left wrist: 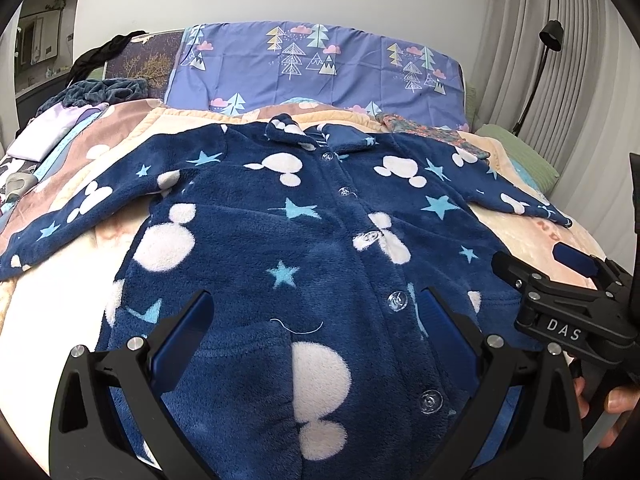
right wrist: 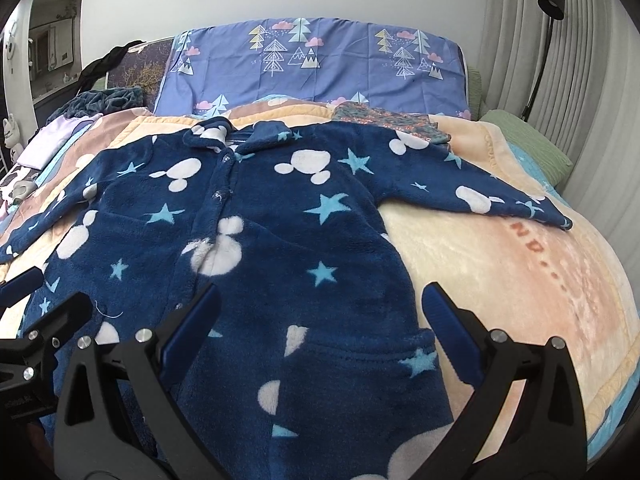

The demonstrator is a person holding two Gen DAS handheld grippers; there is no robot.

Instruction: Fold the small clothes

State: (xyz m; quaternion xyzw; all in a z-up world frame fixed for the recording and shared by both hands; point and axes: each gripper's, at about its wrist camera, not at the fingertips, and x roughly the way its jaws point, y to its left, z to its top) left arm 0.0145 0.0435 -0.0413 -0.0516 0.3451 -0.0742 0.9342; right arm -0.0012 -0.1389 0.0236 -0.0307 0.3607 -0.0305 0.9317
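The left hand-held gripper [left wrist: 318,318] hovers, released, above the navy fleece star-print pyjama top [left wrist: 256,240]. The right hand-held gripper [right wrist: 320,312] hovers alongside it over the hem, fingers spread wide, grasping nothing.

Pajama top [left wrist: 288,240] flat on blanket [left wrist: 60,312], collar far, sleeves out left and right. Pillow [left wrist: 320,68] behind it. My two grippers [left wrist: 320,344] [right wrist: 320,340] near, over its hem.

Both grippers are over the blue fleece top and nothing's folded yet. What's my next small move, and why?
Probably reach the right gripper toward the right sleeve to fold it inward. The fleece top lies flat, buttoned, both sleeves spread on the blanket; both grippers' jaws are open and empty.
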